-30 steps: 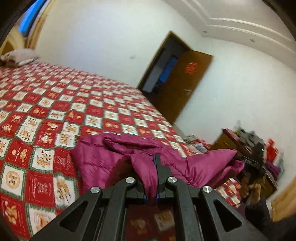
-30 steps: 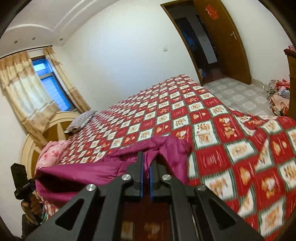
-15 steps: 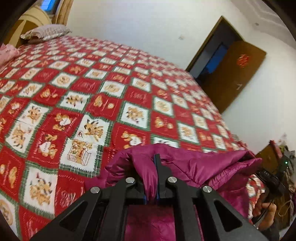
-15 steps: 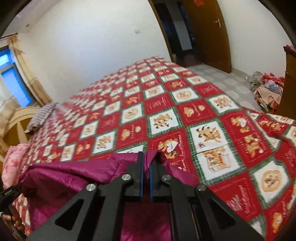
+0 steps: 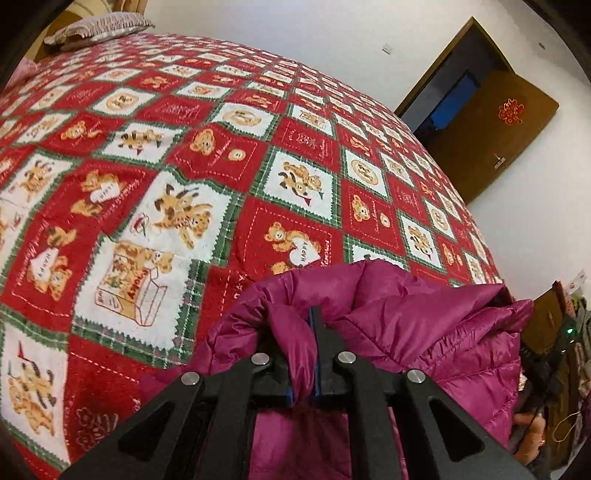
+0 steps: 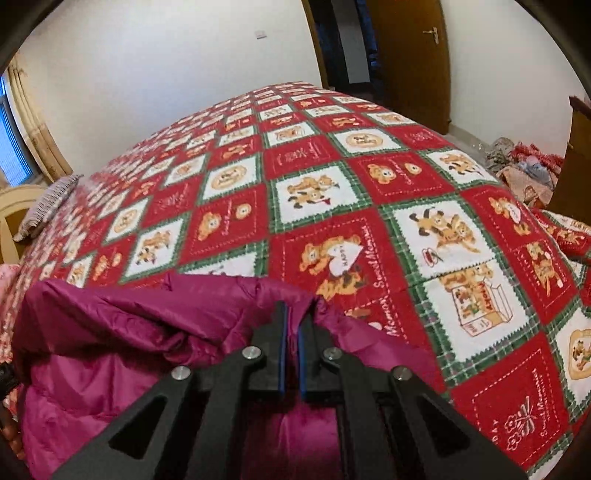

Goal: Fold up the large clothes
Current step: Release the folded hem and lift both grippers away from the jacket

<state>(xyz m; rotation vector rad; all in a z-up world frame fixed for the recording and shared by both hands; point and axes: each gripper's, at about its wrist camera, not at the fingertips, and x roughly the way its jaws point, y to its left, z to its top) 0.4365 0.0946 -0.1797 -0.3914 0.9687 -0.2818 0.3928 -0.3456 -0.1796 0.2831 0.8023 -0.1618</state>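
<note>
A person is working two tools over a bed (image 5: 155,206) dressed in a red, white and green patchwork quilt printed with bears, carrying a magenta padded jacket (image 5: 424,332) across it. The left hand-held gripper (image 5: 308,325) is pinching a bunched fold of the jacket's edge between its pressed-together pads, the fabric spilling out above and below the blue-lined fingers. The right hand-held gripper (image 6: 291,325) is likewise clamping a gathered edge of the same jacket (image 6: 122,332), its fingers drawn tight on the cloth. The garment is hanging between the two tools, a slack span bowing from one grip to the other, with its lower part trailing toward the near edge of the bed; how much of it is already lying on the quilt is hidden behind the gripper frames. Both tools are pointing steeply down at the quilt.

By the look of it, this is the laying-out stage that precedes any folding: the jacket is being brought over open quilt and lowered. The next move likely calls for pulling the two grips apart to take the sag out of the held edge, then setting that edge down flat before letting go. Slippery, puffy shell fabric such as this may slide or spring back into a heap if released while bunched. A pillow (image 5: 96,27) is lying at the far end, well clear.
</note>
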